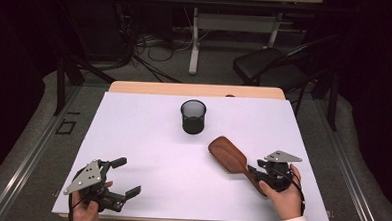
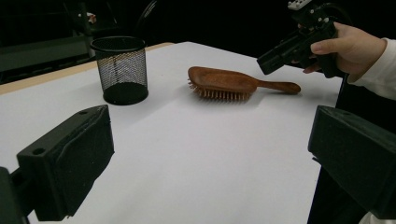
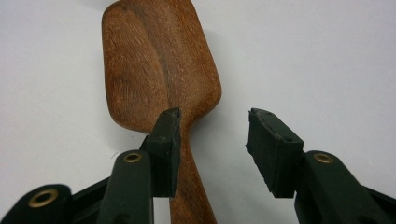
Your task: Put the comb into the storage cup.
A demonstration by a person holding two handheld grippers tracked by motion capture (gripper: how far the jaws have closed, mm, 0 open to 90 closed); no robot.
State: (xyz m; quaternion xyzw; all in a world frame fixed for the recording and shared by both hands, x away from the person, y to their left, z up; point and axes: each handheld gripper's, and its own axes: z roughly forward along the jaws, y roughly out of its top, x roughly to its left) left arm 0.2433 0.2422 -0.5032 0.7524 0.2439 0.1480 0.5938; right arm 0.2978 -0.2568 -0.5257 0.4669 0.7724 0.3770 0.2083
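Lying bristles-down on the white table (image 1: 147,138), right of the mesh cup (image 1: 192,117), the brush (image 1: 228,155); right gripper (image 3: 212,130) spread over its handle, seemingly not pinching; left gripper (image 1: 122,176) spread, empty

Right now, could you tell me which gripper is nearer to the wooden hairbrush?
The right gripper: it sits over the wooden hairbrush handle, jaws open around it. The left gripper is open and well apart, at the table's near left corner.

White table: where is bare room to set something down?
The white table is bare left of the mesh cup and between the left tool and the hairbrush. It is crowded around the brush handle, where the right tool stands open.
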